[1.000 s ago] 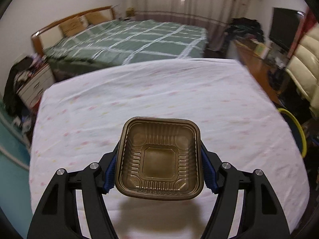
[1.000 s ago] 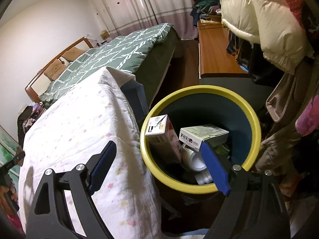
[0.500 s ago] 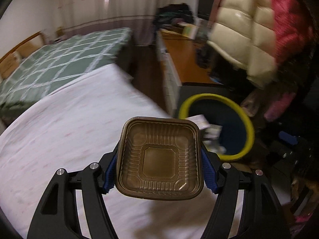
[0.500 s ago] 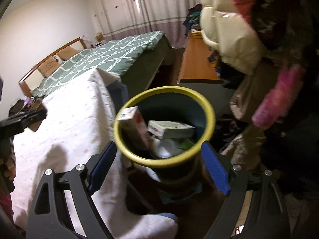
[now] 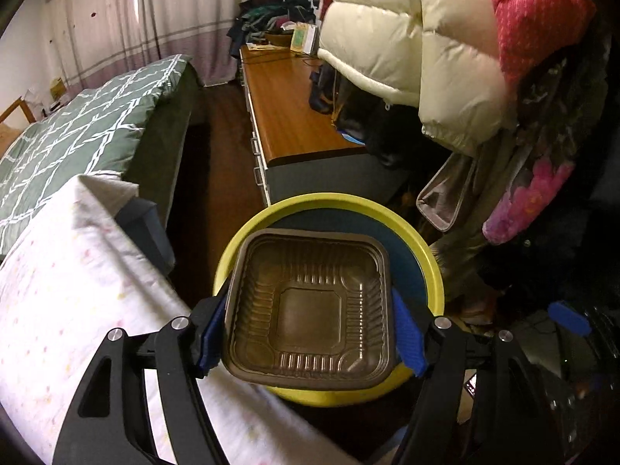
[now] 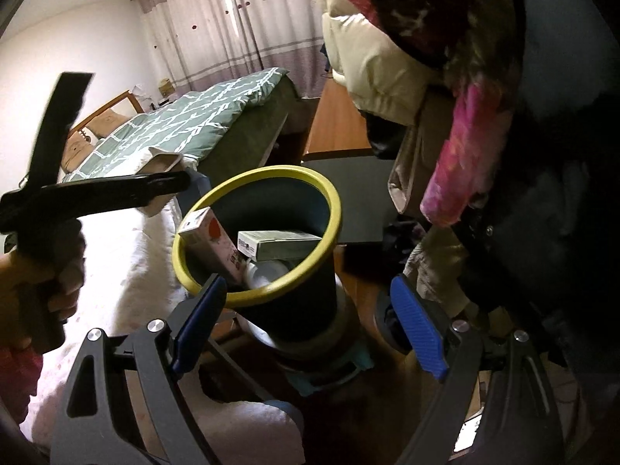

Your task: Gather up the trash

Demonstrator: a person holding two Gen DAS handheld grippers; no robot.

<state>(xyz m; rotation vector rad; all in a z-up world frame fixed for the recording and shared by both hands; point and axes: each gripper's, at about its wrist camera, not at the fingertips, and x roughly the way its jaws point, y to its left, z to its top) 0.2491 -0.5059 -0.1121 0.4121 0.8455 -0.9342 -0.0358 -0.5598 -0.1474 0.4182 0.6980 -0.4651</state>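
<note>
The left gripper (image 5: pixel 310 329) is hanging over the round bin w/ a yellow-green rim and dark blue wall (image 5: pixel 432 267), w/ a brown ribbed square plastic tray (image 5: pixel 310 306) between its blue pads (image 5: pixel 407 337). Its jaws are opening; the tray is sitting between them, the left pad tight against its edge, a sliver of gap showing at the right pad. The tray is facing the camera, open side up, covering most of the bin's mouth.

The right gripper (image 6: pixel 306 317) is pointing at the same bin from the other side, jaws standing wide w/ nothing between them; the bin's near wall is lying btwn the two blue pads. In that view the left gripper is showing at the left edge, held in a hand (image 6: pixel 58 271), w/ the tray seen side-on.

Inside the bin: a white-and-pink carton (image 6: pixel 213 240) leaning on the rim, a grey-green flat box (image 6: pixel 279 244) beside it, and a white cup-like item (image 6: pixel 267 273) under them.

The bin is standing just beside a table w/ a white dotted cloth (image 5: pixel 77 310). A green quilted bed (image 5: pixel 77 131), a wooden cabinet (image 5: pixel 290 116) and hanging puffy coats (image 5: pixel 426 38) are sitting behind.
</note>
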